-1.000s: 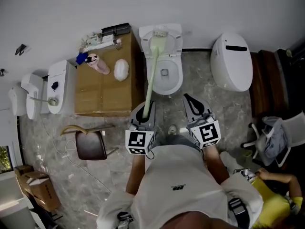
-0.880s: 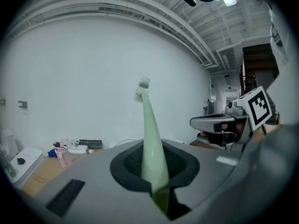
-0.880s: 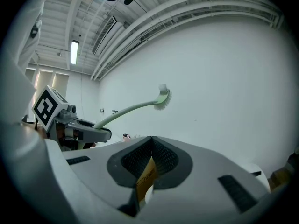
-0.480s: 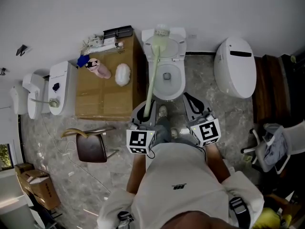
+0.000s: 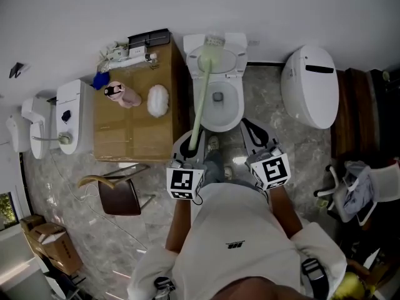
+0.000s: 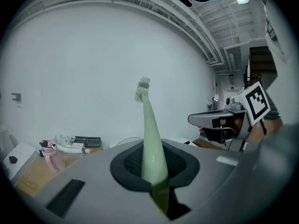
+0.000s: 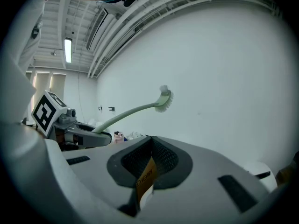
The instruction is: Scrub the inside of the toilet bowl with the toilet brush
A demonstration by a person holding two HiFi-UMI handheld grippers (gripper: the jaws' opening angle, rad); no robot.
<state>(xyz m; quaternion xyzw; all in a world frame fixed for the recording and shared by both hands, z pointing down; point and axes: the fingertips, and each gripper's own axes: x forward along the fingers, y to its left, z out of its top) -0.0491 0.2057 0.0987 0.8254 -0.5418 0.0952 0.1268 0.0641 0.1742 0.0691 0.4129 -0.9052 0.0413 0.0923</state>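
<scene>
The white toilet stands against the back wall with its seat up and its bowl open. A pale green toilet brush runs from my left gripper to its bristled head, which shows over the back of the bowl. In the left gripper view the brush rises from my left gripper, shut on its handle, with the head in the air before the wall. My right gripper hangs to the right of the bowl. Its jaws are shut, empty but for a small yellow tag at the seam.
A wooden cabinet left of the toilet carries a pink toy and a white ball. A second toilet with closed lid stands right. More white fixtures stand left, a brown chair lower left, an office chair right.
The person has stepped a little closer to the toilet. The brush stays held over the back of the bowl, and both grippers keep their grip and place.
</scene>
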